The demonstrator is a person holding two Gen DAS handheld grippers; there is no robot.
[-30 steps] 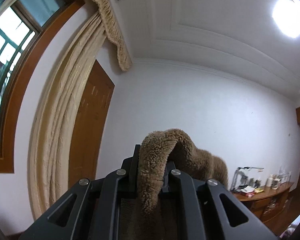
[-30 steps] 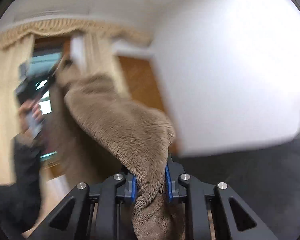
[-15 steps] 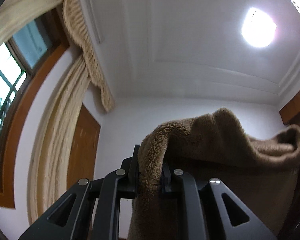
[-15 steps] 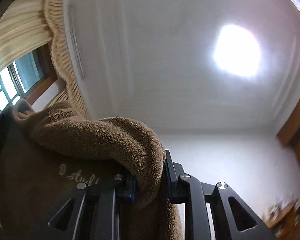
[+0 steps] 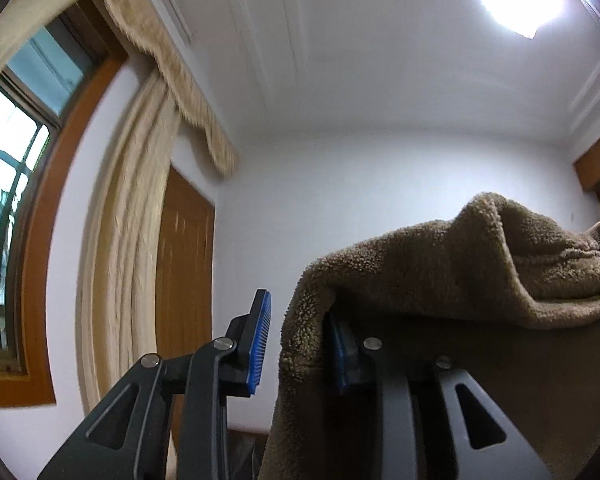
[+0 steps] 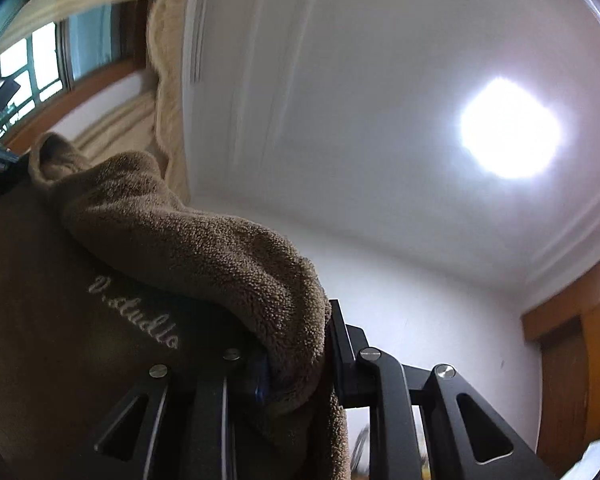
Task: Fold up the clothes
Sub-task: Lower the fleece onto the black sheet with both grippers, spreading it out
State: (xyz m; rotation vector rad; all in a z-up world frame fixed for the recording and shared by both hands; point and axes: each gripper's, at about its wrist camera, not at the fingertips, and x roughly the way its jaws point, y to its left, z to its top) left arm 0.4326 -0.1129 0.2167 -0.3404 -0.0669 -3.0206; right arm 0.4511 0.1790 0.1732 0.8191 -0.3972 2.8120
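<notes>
A brown fleece garment (image 5: 440,272) is held up in the air, both cameras looking toward the ceiling. My left gripper (image 5: 298,320) has its jaws opening. Its left blue pad (image 5: 260,340) stands bare with a gap beside it, and the fleece edge only drapes over the right finger. In the right wrist view my right gripper (image 6: 296,340) is shut on a thick fold of the same garment (image 6: 204,240). The smooth inner side with white lettering (image 6: 136,312) hangs to the left and hides the left finger.
A window (image 5: 8,152) with beige curtains (image 5: 132,240) is on the left, with a wooden door (image 5: 184,280) beside it. White wall and ceiling lie ahead, with a bright ceiling lamp (image 6: 508,128). Wooden furniture (image 6: 572,360) stands at the right.
The left jaws have parted and no longer pinch the fleece, which now hangs on the right finger. The right gripper has swung and rolled up toward the ceiling, still clamped on the garment.
</notes>
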